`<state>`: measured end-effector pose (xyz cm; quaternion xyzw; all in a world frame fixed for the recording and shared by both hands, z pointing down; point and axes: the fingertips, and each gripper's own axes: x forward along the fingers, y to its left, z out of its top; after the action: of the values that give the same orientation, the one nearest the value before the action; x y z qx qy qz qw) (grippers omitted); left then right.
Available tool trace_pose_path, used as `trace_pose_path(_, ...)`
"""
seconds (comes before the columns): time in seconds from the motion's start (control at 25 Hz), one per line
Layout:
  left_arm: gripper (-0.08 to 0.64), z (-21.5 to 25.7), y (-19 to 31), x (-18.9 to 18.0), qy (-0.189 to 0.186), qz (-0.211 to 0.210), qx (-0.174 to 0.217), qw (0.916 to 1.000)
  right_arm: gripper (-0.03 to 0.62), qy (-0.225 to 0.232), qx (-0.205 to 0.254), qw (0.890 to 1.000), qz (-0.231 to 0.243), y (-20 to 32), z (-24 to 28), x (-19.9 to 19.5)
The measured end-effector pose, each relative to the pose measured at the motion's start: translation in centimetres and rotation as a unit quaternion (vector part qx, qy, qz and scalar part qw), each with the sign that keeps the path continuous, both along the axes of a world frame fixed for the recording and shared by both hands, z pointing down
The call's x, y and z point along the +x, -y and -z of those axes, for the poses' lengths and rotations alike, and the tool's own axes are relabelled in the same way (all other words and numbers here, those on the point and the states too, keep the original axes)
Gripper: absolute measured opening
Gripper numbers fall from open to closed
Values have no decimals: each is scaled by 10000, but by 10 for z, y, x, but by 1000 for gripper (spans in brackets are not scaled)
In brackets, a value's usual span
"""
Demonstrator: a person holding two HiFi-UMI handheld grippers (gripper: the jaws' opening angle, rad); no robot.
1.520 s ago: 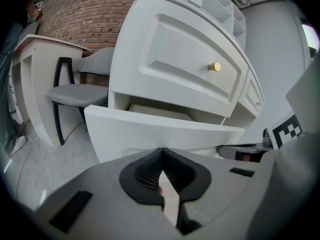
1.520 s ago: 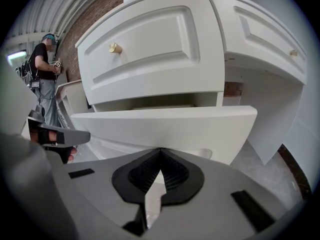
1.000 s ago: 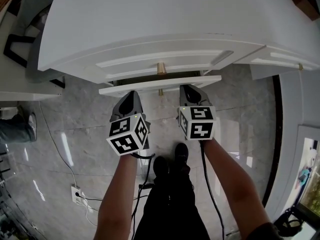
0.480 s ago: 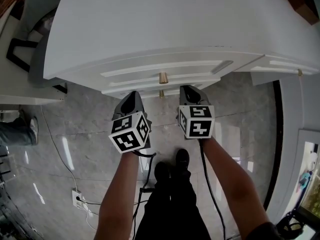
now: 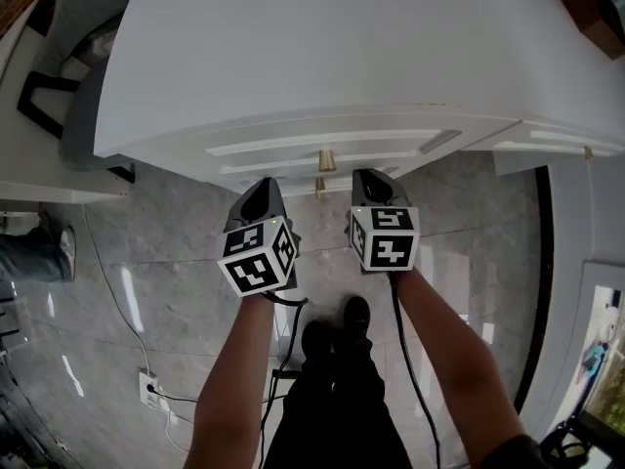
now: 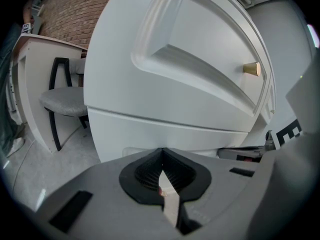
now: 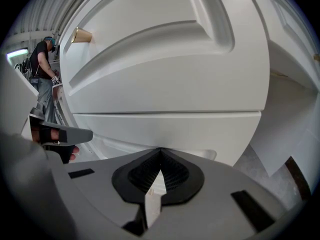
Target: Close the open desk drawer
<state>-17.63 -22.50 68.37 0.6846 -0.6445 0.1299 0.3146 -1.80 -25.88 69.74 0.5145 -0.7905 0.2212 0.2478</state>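
White panelled drawer front (image 5: pixel 293 147) w/ round brass knob (image 5: pixel 326 159).

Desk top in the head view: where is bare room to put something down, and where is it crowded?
The desk top is bare across its visible width. It is crowded at the drawer front, where the left gripper and right gripper, both shut, flank the brass knob.

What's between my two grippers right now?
In the head view, the lower brass knob sits between the left gripper and right gripper.
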Motion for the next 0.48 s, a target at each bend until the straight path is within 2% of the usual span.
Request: trace_pose_path(0.48, 9, 5, -7, 1, 45, -88, -8, 10000, 5, 105, -13, 9998, -163, -14, 4, 10)
